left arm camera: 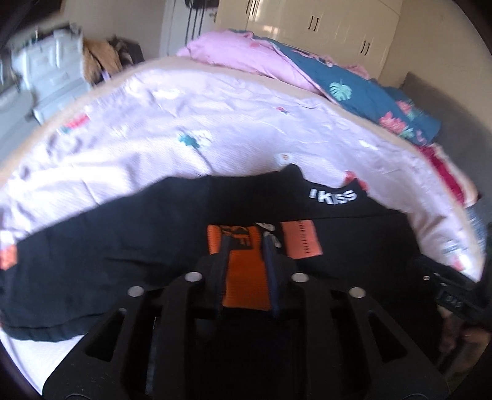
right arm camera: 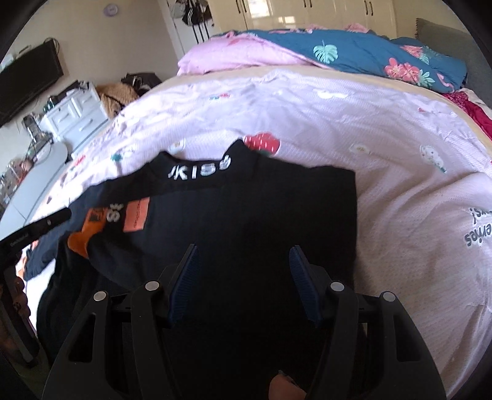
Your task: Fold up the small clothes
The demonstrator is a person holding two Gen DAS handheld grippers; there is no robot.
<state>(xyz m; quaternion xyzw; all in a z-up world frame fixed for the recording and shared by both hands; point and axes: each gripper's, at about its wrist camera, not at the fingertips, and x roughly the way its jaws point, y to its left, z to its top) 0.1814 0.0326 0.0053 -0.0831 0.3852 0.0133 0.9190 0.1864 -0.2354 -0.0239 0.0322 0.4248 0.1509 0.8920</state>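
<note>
A small black shirt [right arm camera: 261, 209] with white "KISS" lettering at the collar and orange patches lies on the pink bed sheet [right arm camera: 384, 160]; its right side is folded over. It also shows in the left wrist view [left arm camera: 123, 246]. My left gripper [left arm camera: 247, 243] has its fingers close together around an orange patch of the shirt [left arm camera: 244, 277]. My right gripper [right arm camera: 243, 255] is open and empty, hovering over the shirt's folded black body. The left gripper's tip [right arm camera: 58, 215] shows at the left of the right wrist view.
A blue floral and pink quilt [right arm camera: 353, 52] is heaped at the far side of the bed. A white drawer unit [right arm camera: 73, 114] and a round table [right arm camera: 37, 172] stand left of the bed. Wardrobes [left arm camera: 323, 27] line the back wall.
</note>
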